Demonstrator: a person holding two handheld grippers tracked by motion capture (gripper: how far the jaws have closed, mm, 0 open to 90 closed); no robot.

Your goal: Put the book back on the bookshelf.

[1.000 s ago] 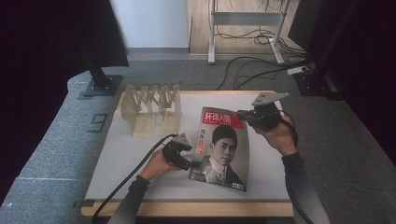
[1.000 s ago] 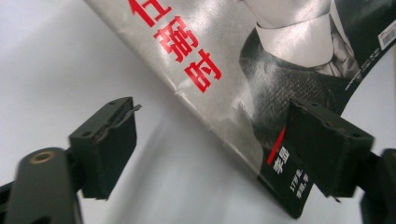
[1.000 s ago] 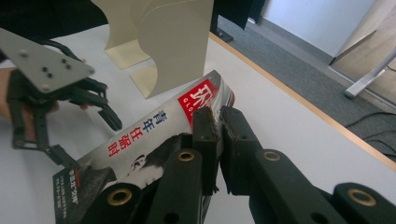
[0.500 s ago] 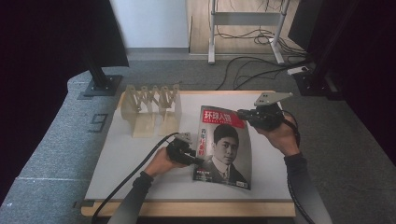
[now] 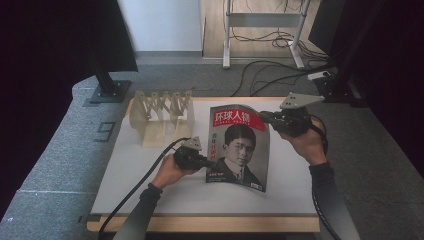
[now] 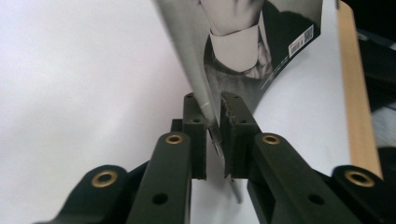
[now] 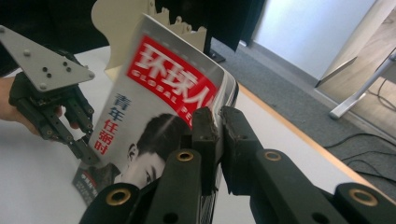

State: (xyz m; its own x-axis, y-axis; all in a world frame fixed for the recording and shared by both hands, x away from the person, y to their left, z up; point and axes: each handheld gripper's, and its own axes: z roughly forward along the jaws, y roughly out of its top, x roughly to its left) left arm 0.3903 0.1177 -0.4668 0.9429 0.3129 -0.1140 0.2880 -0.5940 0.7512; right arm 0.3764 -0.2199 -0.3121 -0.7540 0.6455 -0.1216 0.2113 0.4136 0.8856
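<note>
A pale wooden rack (image 5: 161, 117) stands on the table (image 5: 150, 190) — cables (image 5: 270, 75) beyond.

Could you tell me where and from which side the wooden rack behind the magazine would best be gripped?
Probably by one upright slat at the wooden rack's top, coming down from above: the slats are thin, stand upright with gaps between them, and the magazine crowds its right side.

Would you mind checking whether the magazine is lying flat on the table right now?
No. In the high view the magazine is raised off the white table and bowed, clamped between the left gripper and right gripper.
</note>
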